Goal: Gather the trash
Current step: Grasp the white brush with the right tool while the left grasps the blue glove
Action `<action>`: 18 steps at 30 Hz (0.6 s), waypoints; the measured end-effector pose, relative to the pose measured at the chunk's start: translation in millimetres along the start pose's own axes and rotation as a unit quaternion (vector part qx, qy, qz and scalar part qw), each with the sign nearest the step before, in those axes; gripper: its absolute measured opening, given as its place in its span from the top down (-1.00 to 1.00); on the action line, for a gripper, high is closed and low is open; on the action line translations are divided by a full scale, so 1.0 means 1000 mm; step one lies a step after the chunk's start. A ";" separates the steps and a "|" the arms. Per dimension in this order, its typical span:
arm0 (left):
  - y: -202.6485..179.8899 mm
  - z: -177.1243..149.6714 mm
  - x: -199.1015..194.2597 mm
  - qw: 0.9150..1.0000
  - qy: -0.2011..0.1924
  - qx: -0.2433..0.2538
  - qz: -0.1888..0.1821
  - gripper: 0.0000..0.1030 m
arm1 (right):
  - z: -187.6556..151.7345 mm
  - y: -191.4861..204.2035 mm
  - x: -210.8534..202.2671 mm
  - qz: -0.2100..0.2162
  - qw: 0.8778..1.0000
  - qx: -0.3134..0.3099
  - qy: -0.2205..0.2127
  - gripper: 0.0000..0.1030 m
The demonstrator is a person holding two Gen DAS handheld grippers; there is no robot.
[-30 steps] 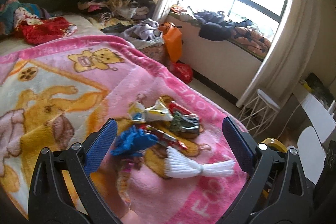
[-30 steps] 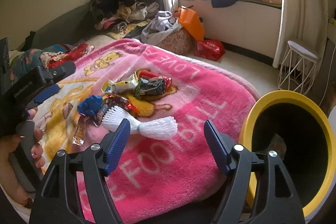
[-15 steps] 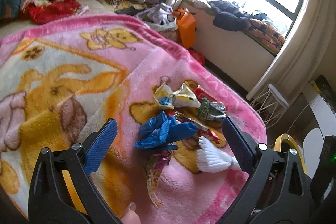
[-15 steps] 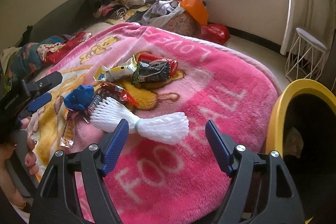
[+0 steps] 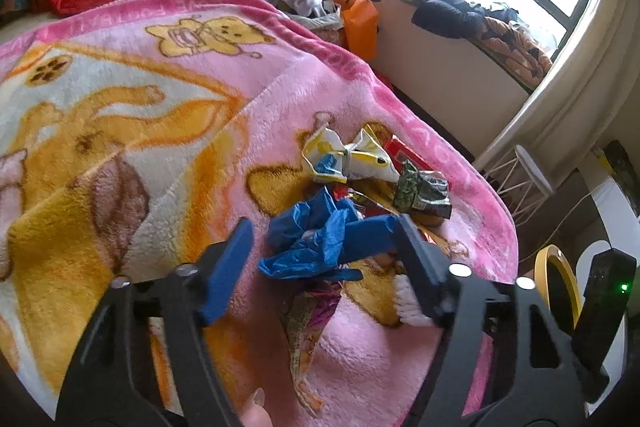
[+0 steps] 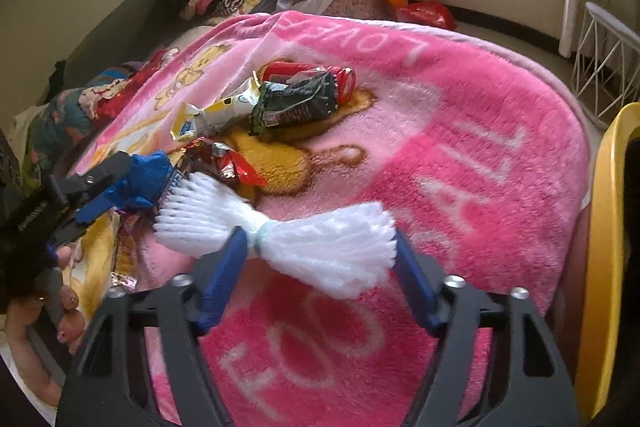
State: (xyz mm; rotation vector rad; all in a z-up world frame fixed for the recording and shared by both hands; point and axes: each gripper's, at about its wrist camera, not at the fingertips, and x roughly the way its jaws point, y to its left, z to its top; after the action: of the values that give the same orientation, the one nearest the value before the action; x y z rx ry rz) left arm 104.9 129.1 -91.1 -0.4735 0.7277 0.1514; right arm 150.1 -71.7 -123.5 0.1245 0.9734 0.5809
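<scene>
While both close, blue wrapper between left tongs, white tuft between right tongs, neither gripped.

Pink cartoon-bear blanket, blue crumpled wrapper, white foam net

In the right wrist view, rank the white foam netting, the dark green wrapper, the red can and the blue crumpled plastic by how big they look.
1. white foam netting, though it lies nearest the camera
2. dark green wrapper
3. blue crumpled plastic, partly hidden by the left gripper
4. red can, mostly covered; its order against the blue plastic is unsure
</scene>
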 end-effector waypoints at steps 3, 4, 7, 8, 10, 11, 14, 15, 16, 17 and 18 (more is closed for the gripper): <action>-0.003 -0.003 0.002 1.000 0.006 0.004 -0.005 0.16 | -0.002 0.003 -0.001 0.014 1.000 -0.009 0.002 0.20; -0.004 -0.003 0.002 1.000 0.008 0.006 -0.006 0.26 | -0.002 0.003 -0.003 0.017 1.000 -0.012 0.001 0.31; -0.008 -0.005 0.004 1.000 0.013 0.010 -0.010 0.56 | -0.007 0.005 -0.009 0.018 1.000 -0.022 -0.005 0.54; -0.009 -0.005 0.003 1.000 0.013 0.012 -0.011 0.64 | -0.008 0.006 -0.011 0.017 1.000 -0.025 -0.008 0.54; -0.010 -0.005 0.002 1.000 0.012 0.014 -0.014 0.70 | -0.010 0.008 -0.015 0.018 0.999 -0.027 -0.015 0.58; -0.011 -0.005 0.001 1.000 0.010 0.015 -0.017 0.77 | -0.012 0.009 -0.018 0.019 0.999 -0.028 -0.018 0.59; -0.012 -0.003 -0.004 1.000 0.003 0.016 -0.021 0.81 | -0.013 0.009 -0.025 0.015 0.999 -0.031 -0.027 0.64; -0.012 -0.003 -0.006 1.000 0.000 0.015 -0.023 0.83 | -0.013 0.009 -0.026 0.016 0.999 -0.031 -0.029 0.65; -0.012 -0.001 -0.008 1.000 -0.002 0.014 -0.025 0.85 | -0.014 0.009 -0.031 0.016 0.999 -0.031 -0.033 0.66; -0.012 0.000 -0.010 0.999 -0.004 0.013 -0.030 0.86 | -0.014 0.009 -0.033 0.016 0.999 -0.031 -0.035 0.67; -0.012 0.001 -0.011 0.999 -0.005 0.013 -0.032 0.86 | -0.015 0.009 -0.036 0.016 0.999 -0.031 -0.038 0.67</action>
State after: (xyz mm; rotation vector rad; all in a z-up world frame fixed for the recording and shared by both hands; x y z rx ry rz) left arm 100.6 119.4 -78.5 -0.4712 0.7027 0.0840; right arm 119.2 -85.2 -101.7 0.1058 0.8794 0.6313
